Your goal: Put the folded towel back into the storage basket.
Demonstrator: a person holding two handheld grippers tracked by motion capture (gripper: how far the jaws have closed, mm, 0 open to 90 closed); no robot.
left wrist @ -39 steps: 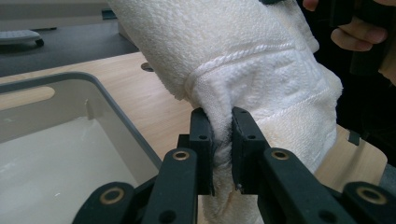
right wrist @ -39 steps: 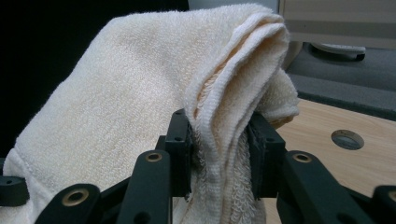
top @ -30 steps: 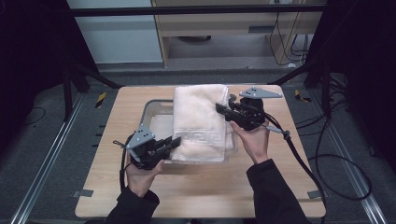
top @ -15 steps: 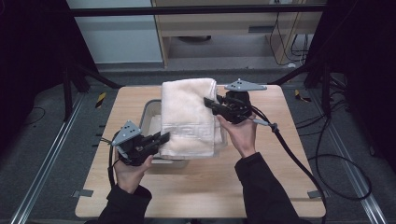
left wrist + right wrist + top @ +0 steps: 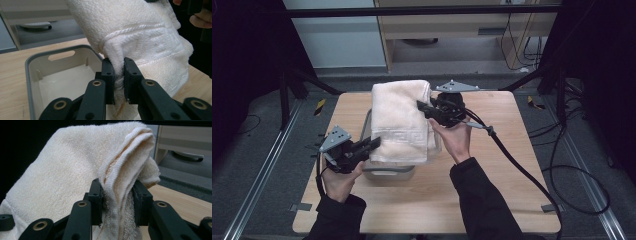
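Towel (image 5: 401,120), cream, folded, w/ woven band near its lower end: we log it held up over the bin, stretched between both grippers, clear of the table (image 5: 512,165).

Left to right, all relative to the bin (image 5: 388,171):
- Left gripper (image 5: 373,143), at bin's left-front corner: we see jaws pinched tight on towel's lower corner, fabric bunched between them in left gripper view (image 5: 117,72).
- Bin, grey rim, pale inside, handle slot in far wall (image 5: 61,55); interior looks bare where visible.
- Right gripper (image 5: 421,106), above bin's far right side: jaws closed on thick folded edge of towel, several layers between them (image 5: 117,195).
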